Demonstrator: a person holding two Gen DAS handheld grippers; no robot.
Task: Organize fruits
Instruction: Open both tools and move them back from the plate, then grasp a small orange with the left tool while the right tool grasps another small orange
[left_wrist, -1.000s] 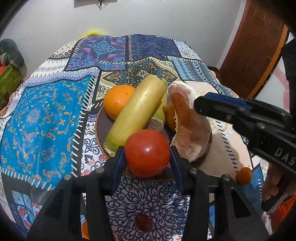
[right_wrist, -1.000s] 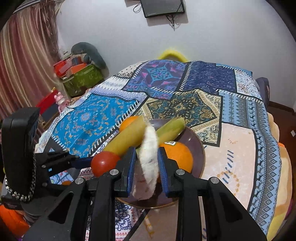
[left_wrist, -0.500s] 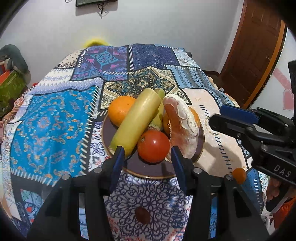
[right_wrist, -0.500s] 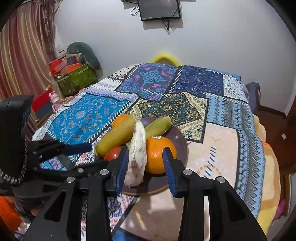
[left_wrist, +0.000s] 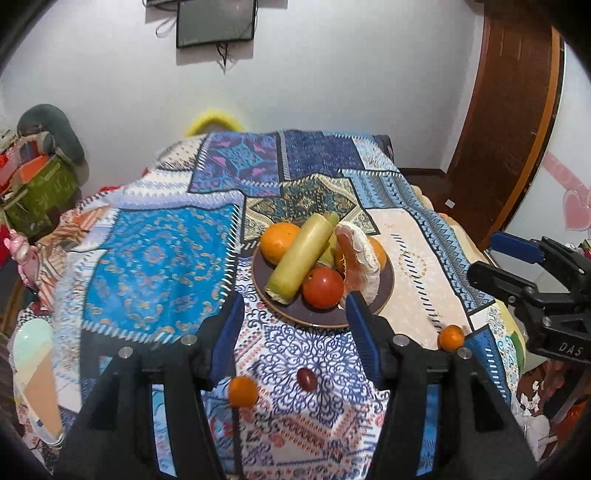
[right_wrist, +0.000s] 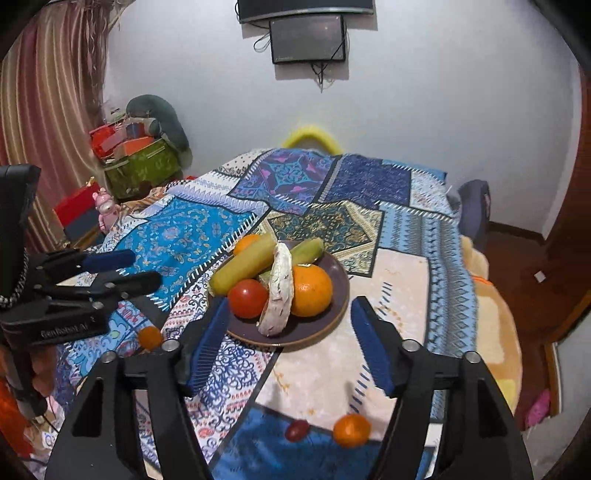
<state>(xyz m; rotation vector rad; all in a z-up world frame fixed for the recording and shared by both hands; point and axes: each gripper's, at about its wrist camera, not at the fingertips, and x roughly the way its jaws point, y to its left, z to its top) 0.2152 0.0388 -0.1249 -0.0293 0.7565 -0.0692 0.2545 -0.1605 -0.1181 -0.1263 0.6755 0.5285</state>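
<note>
A: What sits on the dark round plate (left_wrist: 384, 295)?

B: A smooth, glossy red tomato (left_wrist: 323, 287) at the near edge, and a long pale yellow-green cylinder of fruit (left_wrist: 301, 258) leaning across the middle with a second, greener one tucked behind it. There is a round orange (left_wrist: 279, 242) on the far left and another orange (right_wrist: 310, 290) on the right. A curved wedge of pomelo (left_wrist: 360, 262) with a thick, white, spongy rind stands on edge between the tomato and the right orange.

A: And loose on the cloth?

B: The patchwork-printed tablecloth (left_wrist: 155, 258) carries two small matte oranges (left_wrist: 242, 391) (left_wrist: 451, 337) and one dark red, oval grape-like fruit (left_wrist: 306, 379), all apart from the plate, nearer the cameras.

A: The tools?

B: The left hand-held gripper (left_wrist: 295, 332) has its ribbed blue pads spread wide, holding nothing, just short of the plate. The right hand-held gripper (right_wrist: 291, 343) is likewise spread and empty, its black fingers flanking the plate's near rim.
</note>
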